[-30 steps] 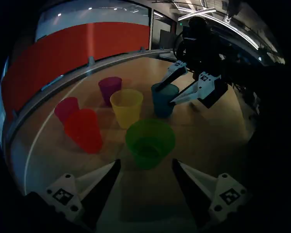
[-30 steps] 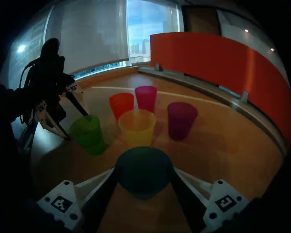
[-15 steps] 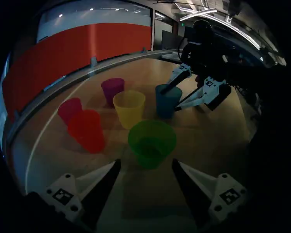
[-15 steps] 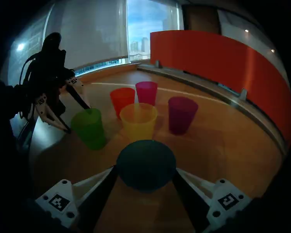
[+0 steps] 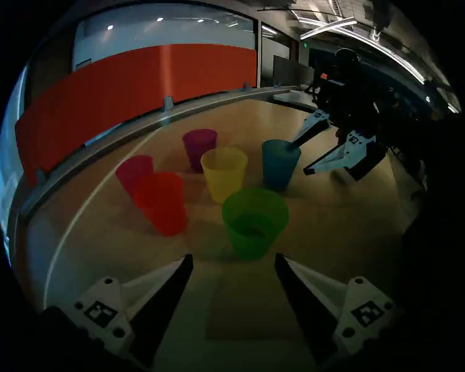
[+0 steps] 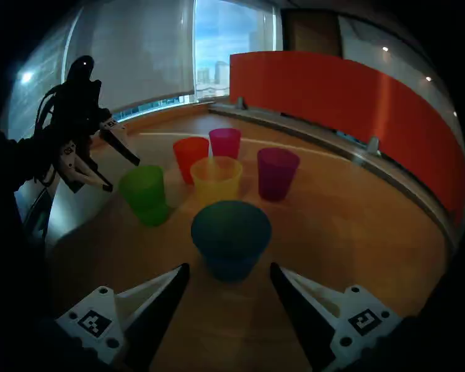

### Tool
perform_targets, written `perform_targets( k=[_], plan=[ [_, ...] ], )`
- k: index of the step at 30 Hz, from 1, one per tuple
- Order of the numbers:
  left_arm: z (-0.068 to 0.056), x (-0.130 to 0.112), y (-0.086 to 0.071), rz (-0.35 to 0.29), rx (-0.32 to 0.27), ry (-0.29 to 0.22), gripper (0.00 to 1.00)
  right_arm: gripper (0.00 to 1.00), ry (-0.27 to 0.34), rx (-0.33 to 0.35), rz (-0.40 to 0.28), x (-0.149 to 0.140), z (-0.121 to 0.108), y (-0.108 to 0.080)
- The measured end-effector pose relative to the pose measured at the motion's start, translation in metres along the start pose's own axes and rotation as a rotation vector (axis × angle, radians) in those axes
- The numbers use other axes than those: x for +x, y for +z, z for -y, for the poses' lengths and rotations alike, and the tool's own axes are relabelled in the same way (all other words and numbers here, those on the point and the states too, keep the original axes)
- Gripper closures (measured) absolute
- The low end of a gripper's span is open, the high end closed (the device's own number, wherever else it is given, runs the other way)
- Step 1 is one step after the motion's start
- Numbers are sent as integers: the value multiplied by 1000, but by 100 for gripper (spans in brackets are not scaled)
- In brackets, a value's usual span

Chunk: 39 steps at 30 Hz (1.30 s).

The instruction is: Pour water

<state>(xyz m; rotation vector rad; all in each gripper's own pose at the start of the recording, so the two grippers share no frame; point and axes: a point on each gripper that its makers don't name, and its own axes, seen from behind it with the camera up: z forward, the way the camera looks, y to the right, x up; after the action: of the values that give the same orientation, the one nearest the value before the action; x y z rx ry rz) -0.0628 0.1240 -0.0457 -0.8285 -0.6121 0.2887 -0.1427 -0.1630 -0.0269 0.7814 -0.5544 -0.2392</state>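
Cups, six, one per colour, all upright with mouths up on the wooden table [image 6: 369, 248], standing in a loose cluster.

Left gripper [image 5: 232, 256]: jaws spread wide, nothing between them. The green cup [image 5: 255, 223] stands dead ahead, centred on the gap and just past the fingertips, untouched. Its long axis is vertical, and it tapers toward the base.

Right gripper [image 6: 229, 266]: jaws equally wide, holding nothing. The teal cup [image 6: 230, 239] stands straight ahead on the midline, base about level with the tips, clear of both fingers.

The two grippers face each other across the cluster, so each one's near cup is the other's far one. The left is closer to green, the right to teal. From the right gripper view, far behind teal: yellow cup [image 6: 216, 180], then red cup [image 6: 191, 156] and pink cup [image 6: 225, 142], with the purple cup [image 6: 278, 172] to the right.

Judgement: a pour needs one cup lifted and tipped over another. Either claw need only go straight forward and close on the cup wall, no sideways correction. Whether any cup holds water, I cannot tell.

Count: cups six, grippers two.
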Motion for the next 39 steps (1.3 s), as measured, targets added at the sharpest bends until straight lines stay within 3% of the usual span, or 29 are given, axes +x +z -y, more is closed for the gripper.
perform_targets(
  k=[9,19,27,33,39],
  plan=[
    [9,-2,-29,-48,85,-35,2,0,14,-67,-33,-8,-3,-36],
    [22,0,-53,-133,206,-83,2,0,32,-144,-80,-14,-11,-57],
    [37,4,-68,-218,290,-147,2,0,74,-274,-157,-3,-33,-76],
    [54,18,-81,-294,376,-169,2,0,118,-381,-235,13,-52,-89],
    [61,30,-89,-369,434,-194,2,0,135,-464,-289,25,-62,-97]
  ],
)
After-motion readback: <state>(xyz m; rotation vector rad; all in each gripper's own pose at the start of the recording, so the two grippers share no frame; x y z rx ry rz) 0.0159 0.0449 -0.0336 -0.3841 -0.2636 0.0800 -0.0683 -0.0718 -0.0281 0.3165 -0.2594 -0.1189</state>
